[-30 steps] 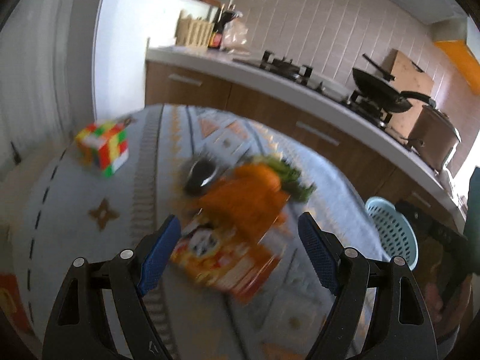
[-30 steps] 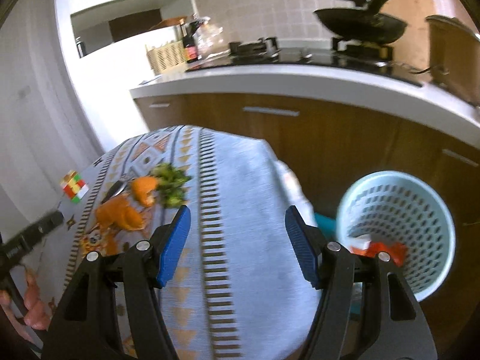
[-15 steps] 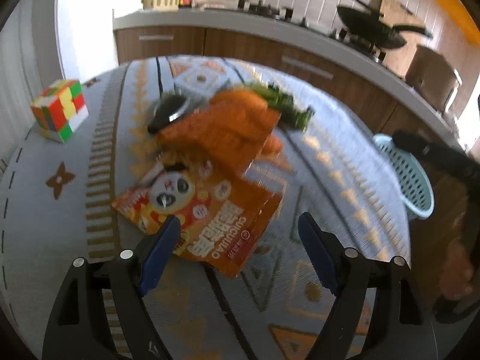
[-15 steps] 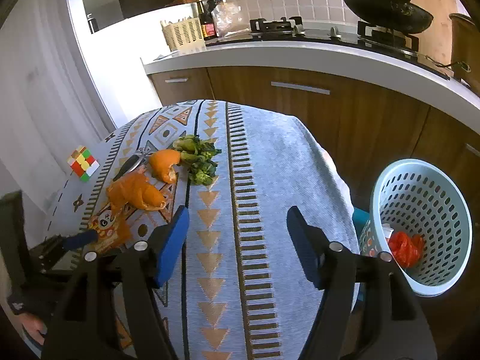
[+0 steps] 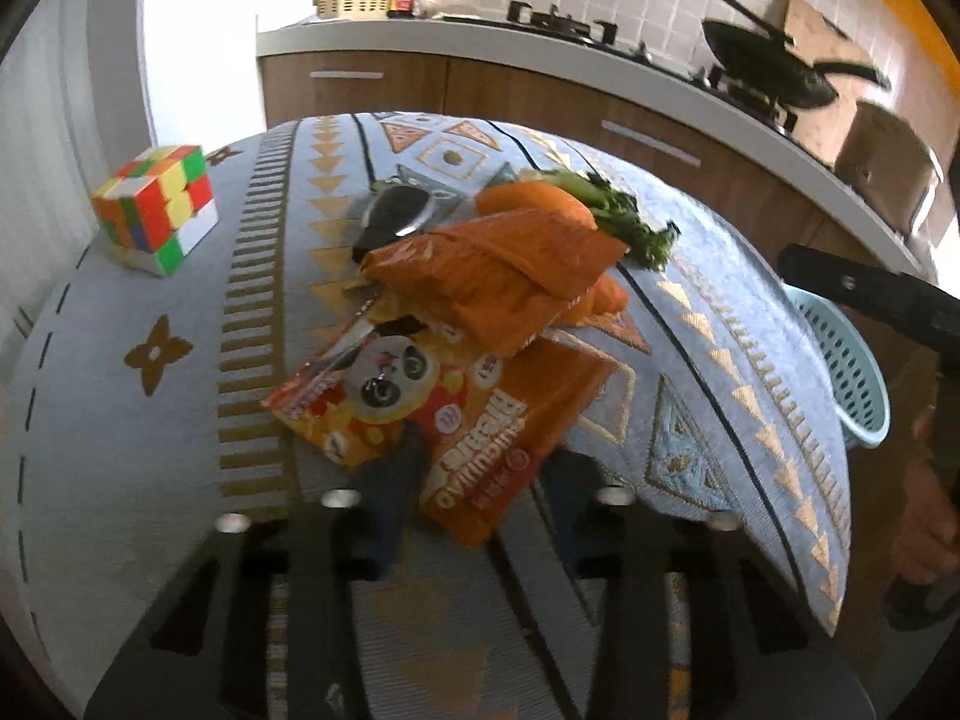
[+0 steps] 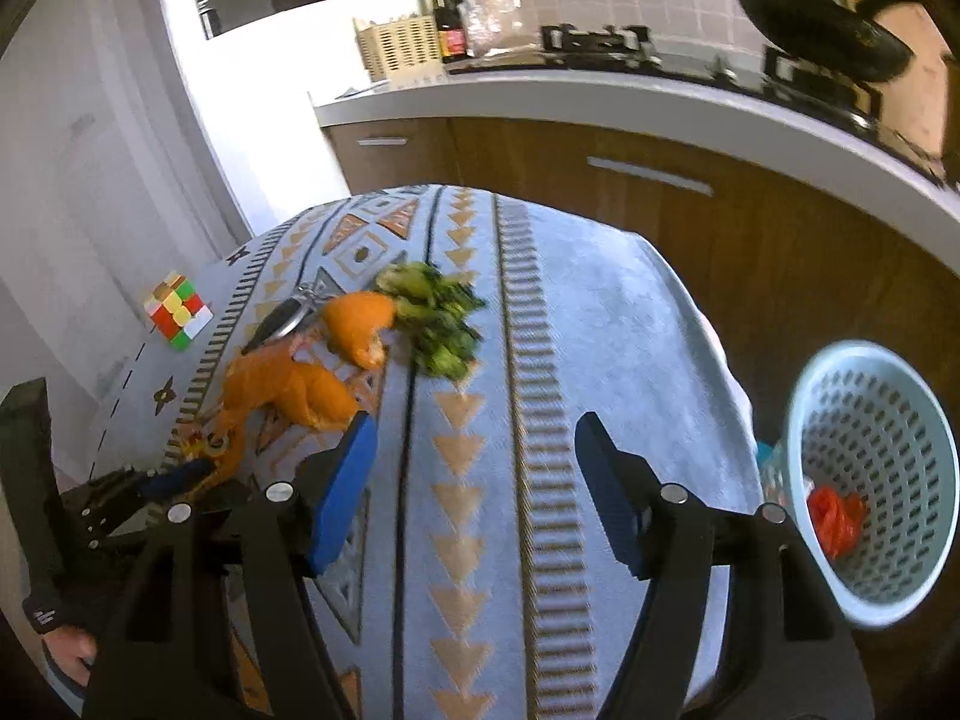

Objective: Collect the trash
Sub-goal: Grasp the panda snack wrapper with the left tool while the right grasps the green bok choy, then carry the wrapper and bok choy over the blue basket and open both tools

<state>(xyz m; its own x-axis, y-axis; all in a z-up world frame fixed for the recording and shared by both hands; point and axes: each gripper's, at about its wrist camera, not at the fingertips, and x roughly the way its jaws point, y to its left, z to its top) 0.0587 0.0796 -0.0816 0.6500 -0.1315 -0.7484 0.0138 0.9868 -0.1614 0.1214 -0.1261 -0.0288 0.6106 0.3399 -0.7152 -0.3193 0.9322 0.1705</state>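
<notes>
Right now the left gripper (image 5: 480, 474) straddles the near corner of the orange panda-printed snack wrapper (image 5: 444, 414) on the desk (image 5: 150, 432), fingers apart (blurred); the wrapper's length runs away toward the peels.

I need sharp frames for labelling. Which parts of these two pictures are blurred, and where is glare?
Left wrist view: the left claw is smeared by motion, while the orange panda snack wrapper reads fairly sharp; the window top left is overexposed. Right wrist view: mostly sharp, the light-blue perforated plastic basket slightly soft; fisheye bends the counter.
</notes>
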